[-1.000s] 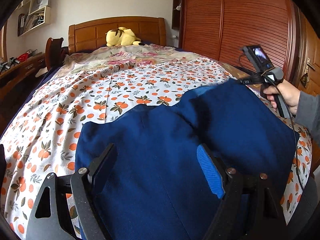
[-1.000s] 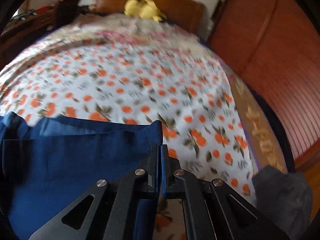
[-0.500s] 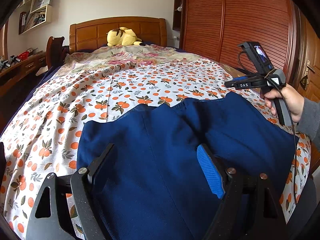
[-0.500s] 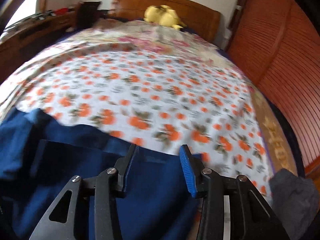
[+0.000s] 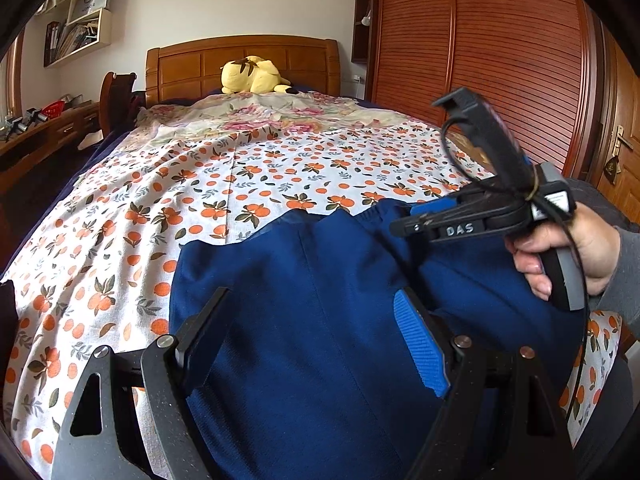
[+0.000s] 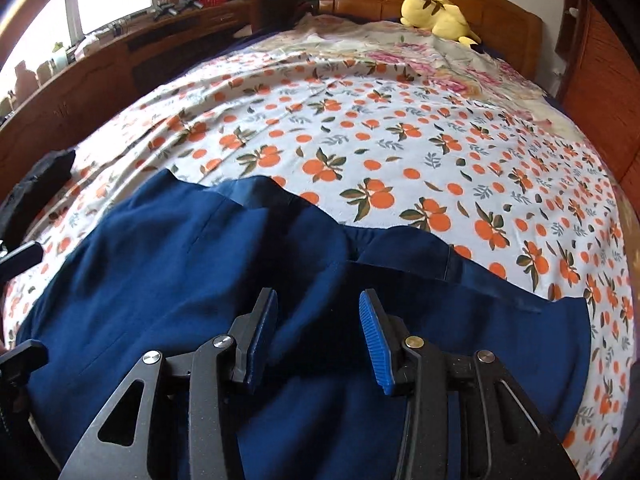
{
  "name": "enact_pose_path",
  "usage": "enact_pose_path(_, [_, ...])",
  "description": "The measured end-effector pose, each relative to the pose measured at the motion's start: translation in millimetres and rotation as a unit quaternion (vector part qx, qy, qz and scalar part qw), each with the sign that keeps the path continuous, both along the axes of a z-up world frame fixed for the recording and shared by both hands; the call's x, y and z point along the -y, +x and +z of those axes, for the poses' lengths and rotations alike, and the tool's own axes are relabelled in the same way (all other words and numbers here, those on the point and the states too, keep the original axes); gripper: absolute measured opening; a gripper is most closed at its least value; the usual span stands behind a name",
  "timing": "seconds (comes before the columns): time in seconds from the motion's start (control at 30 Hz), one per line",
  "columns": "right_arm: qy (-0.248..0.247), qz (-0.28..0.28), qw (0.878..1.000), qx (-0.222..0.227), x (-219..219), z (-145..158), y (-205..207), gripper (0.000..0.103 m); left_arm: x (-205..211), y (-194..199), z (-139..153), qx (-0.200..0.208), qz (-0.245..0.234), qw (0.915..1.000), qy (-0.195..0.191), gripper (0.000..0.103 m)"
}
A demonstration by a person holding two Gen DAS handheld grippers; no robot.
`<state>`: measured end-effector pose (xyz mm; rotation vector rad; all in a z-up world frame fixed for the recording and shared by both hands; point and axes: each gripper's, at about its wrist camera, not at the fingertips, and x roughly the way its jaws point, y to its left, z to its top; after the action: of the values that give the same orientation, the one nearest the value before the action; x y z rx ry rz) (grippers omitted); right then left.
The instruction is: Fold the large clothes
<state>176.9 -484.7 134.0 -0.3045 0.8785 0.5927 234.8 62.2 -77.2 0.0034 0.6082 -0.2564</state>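
A dark blue garment lies spread on the near end of the bed; it also shows in the right wrist view. My left gripper is open and empty, hovering over the cloth. My right gripper is open and empty above the garment's middle, near its far edge. In the left wrist view the right gripper shows from the side, held in a hand over the garment's right part.
The bed has a white sheet with orange fruit print, also seen in the right wrist view. A yellow plush toy lies by the wooden headboard. A wooden wardrobe stands right, a desk left.
My right gripper was shut on the garment's edge, opened and let it go, then swung left over the garment. The cloth settled flat. The left gripper stayed open in place.
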Motion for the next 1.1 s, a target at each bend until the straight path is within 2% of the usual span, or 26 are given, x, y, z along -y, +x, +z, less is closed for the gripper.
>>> enact_pose_path(0.03, [-0.004, -0.003, 1.0, -0.005, -2.8, -1.1, -0.2, 0.044, -0.6, 0.0, 0.2, 0.0, 0.001, 1.0, 0.0, 0.082])
enact_pose_path(0.1, [-0.008, -0.002, 1.0, -0.012, -5.1, -3.5, 3.4, 0.025, -2.0, -0.1, 0.6, 0.0, 0.002, 1.0, 0.0, 0.082])
enact_pose_path(0.13, [-0.009, 0.003, 1.0, -0.017, -6.2, -3.9, 3.9, 0.008, -2.7, -0.2, 0.6, 0.0, 0.003, 1.0, -0.001, 0.082])
enact_pose_path(0.2, [-0.014, 0.016, 1.0, -0.019, -12.4, -5.4, 6.0, 0.004, -3.8, -0.6, 1.0, 0.0, 0.004, 1.0, -0.002, 0.082])
enact_pose_path(0.27, [-0.023, 0.024, 0.999, 0.003, -24.2, -0.1, 6.3, 0.003, -4.5, -1.3, 1.0, 0.001, 0.005, 1.0, -0.002, 0.082])
enact_pose_path(0.4, [-0.015, 0.001, 0.999, 0.043, -25.4, 13.1, 19.4, 0.003, -4.0, -2.5, -0.4, -0.001, 0.004, 1.0, 0.002, 0.082])
enact_pose_path(0.63, [-0.043, -0.019, 0.999, 0.027, -32.1, -6.4, 36.9, 0.005, -6.8, -1.0, -1.0, -0.004, 0.008, 1.0, 0.001, 0.082])
enact_pose_path(0.7, [-0.038, -0.021, 0.999, 0.026, -27.5, -1.6, 34.4, 0.018, -6.7, -0.7, -1.3, -0.005, 0.008, 1.0, 0.001, 0.082])
enact_pose_path(0.73, [-0.037, -0.024, 0.999, 0.03, -26.4, 3.6, 35.3, 0.031, -6.7, -0.5, -1.0, -0.005, 0.007, 1.0, 0.001, 0.082])
enact_pose_path(0.77, [-0.04, -0.028, 0.998, 0.035, -21.8, 6.4, 32.6, 0.037, -6.3, -0.6, -1.0, -0.005, 0.007, 1.0, 0.001, 0.082])
enact_pose_path(0.83, [-0.042, -0.028, 0.998, 0.042, -10.2, 12.9, 24.1, 0.039, -5.0, -1.1, -0.8, -0.005, 0.006, 1.0, 0.003, 0.082])
enact_pose_path(0.97, [-0.034, -0.05, 0.998, 0.035, 25.3, 22.9, -6.9, 0.04, -4.5, -2.6, 0.6, -0.002, 0.004, 1.0, 0.003, 0.082])
enact_pose_path(1.1, [-0.029, -0.059, 0.997, 0.041, 67.6, 25.2, -55.8, 0.04, -3.7, -4.4, 2.3, 0.001, 0.002, 1.0, 0.002, 0.082])
